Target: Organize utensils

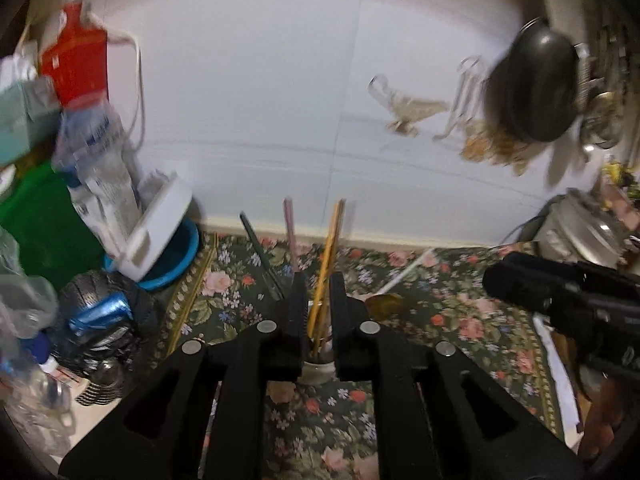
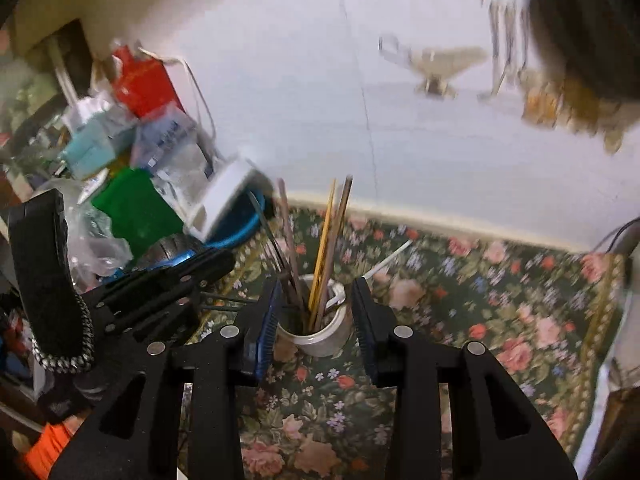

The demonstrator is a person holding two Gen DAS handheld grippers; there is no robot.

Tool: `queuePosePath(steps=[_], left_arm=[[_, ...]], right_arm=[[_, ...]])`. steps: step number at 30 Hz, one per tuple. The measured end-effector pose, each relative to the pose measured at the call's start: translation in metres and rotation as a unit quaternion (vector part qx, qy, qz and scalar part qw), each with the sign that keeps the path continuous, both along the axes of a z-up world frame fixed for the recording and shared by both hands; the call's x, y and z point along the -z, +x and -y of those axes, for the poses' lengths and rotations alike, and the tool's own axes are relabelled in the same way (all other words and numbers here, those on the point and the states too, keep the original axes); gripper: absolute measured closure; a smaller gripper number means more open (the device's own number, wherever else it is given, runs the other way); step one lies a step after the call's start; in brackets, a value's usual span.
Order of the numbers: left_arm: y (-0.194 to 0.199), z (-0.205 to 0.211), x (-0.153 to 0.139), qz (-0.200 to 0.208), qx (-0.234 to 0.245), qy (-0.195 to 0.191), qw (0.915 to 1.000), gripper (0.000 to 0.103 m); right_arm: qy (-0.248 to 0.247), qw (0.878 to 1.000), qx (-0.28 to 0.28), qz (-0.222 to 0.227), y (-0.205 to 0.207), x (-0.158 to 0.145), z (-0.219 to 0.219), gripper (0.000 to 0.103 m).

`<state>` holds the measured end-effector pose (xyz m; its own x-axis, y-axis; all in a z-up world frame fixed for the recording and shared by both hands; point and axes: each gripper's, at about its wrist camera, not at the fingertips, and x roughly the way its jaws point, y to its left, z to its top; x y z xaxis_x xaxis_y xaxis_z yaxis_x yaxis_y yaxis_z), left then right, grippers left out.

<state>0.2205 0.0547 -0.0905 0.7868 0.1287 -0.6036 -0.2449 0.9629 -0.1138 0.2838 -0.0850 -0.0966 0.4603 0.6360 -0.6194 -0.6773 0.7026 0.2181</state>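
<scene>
While the white cup (image 2: 320,334) of chopsticks (image 2: 326,236) stands mid-cloth, your right gripper (image 2: 316,316) straddles it, jaws apart, probably to steady it. Your left gripper (image 1: 318,316) stands narrow and empty before it.

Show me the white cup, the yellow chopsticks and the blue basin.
white cup (image 2: 320,342), right wrist view, front wall.
yellow chopsticks (image 2: 325,236), right wrist view, mid shaft.
blue basin (image 1: 182,258), left wrist view, right rim.

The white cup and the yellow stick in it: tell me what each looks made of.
White cup: probably glazed ceramic, given its thick rim and smooth, slightly shiny white wall. Yellow stick: likely wood or bamboo, thin, straight and matt; motion blur leaves plastic possible.
</scene>
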Motion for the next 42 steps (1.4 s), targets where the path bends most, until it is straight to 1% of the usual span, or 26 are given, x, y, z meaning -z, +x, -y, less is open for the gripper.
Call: queuePosePath(steps=[4, 5, 7, 8, 10, 11, 12, 13, 14, 15, 16, 17, 18, 20, 21, 23, 25, 26, 31, 42], left_arm=[[-0.04, 0.014, -0.041, 0.037, 0.028, 0.026, 0.9986, 0.09], [-0.057, 0.019, -0.054, 0.053, 0.039, 0.034, 0.9973, 0.09], [-0.08, 0.025, -0.07, 0.072, 0.051, 0.045, 0.9951, 0.089], [-0.099, 0.029, -0.081, 0.087, 0.06, 0.053, 0.9929, 0.087], [-0.123, 0.034, -0.094, 0.108, 0.071, 0.062, 0.9897, 0.078], [-0.142, 0.037, -0.102, 0.125, 0.076, 0.07, 0.9868, 0.071], [-0.152, 0.039, -0.105, 0.135, 0.08, 0.073, 0.985, 0.061], [-0.17, 0.042, -0.111, 0.151, 0.083, 0.08, 0.9819, 0.054], [-0.182, 0.044, -0.115, 0.162, 0.084, 0.083, 0.9797, 0.04], [-0.191, 0.045, -0.117, 0.169, 0.083, 0.085, 0.9785, 0.028], [-0.2, 0.046, -0.12, 0.176, 0.08, 0.087, 0.9772, 0.024], [-0.21, 0.046, -0.122, 0.183, 0.078, 0.088, 0.976, 0.017], [-0.217, 0.046, -0.124, 0.187, 0.079, 0.086, 0.9753, 0.013], [-0.23, 0.043, -0.127, 0.193, 0.079, 0.081, 0.9746, 0.01], [-0.234, 0.041, -0.127, 0.194, 0.078, 0.079, 0.9747, 0.008], [-0.242, 0.036, -0.125, 0.196, 0.072, 0.071, 0.9753, 0.007], [-0.247, 0.032, -0.121, 0.195, 0.067, 0.063, 0.9765, 0.007], [-0.248, 0.03, -0.12, 0.194, 0.064, 0.06, 0.9771, 0.007], [-0.254, 0.024, -0.114, 0.189, 0.053, 0.061, 0.9787, 0.006], [-0.252, 0.021, -0.11, 0.183, 0.047, 0.055, 0.9804, 0.006]], right_arm=[[0.025, 0.998, 0.012, 0.055, -0.035, -0.034, 0.026, 0.07], [0.033, 0.997, 0.019, 0.069, -0.045, -0.043, 0.032, 0.07], [0.047, 0.994, 0.031, 0.095, -0.066, -0.057, 0.042, 0.07], [0.057, 0.991, 0.039, 0.112, -0.08, -0.065, 0.048, 0.07], [0.073, 0.986, 0.05, 0.138, -0.105, -0.077, 0.057, 0.07], [0.082, 0.984, 0.053, 0.151, -0.116, -0.082, 0.06, 0.069], [0.094, 0.98, 0.058, 0.169, -0.135, -0.088, 0.064, 0.067], [0.1, 0.977, 0.061, 0.179, -0.143, -0.091, 0.067, 0.061], [0.106, 0.974, 0.062, 0.189, -0.153, -0.093, 0.069, 0.053], [0.113, 0.971, 0.064, 0.201, -0.169, -0.096, 0.072, 0.05], [0.116, 0.969, 0.067, 0.208, -0.178, -0.098, 0.072, 0.043], [0.119, 0.967, 0.069, 0.214, -0.186, -0.099, 0.073, 0.037], [0.12, 0.966, 0.071, 0.218, -0.194, -0.099, 0.074, 0.034], [0.121, 0.965, 0.074, 0.222, -0.203, -0.098, 0.075, 0.024], [0.122, 0.964, 0.077, 0.223, -0.207, -0.096, 0.075, 0.021], [0.123, 0.965, 0.077, 0.219, -0.212, -0.094, 0.078, 0.008], [0.129, 0.965, 0.077, 0.212, -0.217, -0.092, 0.079, 0.002], [0.131, 0.965, 0.08, 0.212, -0.219, -0.091, 0.08, 0.0], [0.117, 0.965, 0.096, 0.213, -0.23, -0.088, 0.082, 0.0], [0.108, 0.967, 0.097, 0.208, -0.232, -0.084, 0.081, 0.0]])
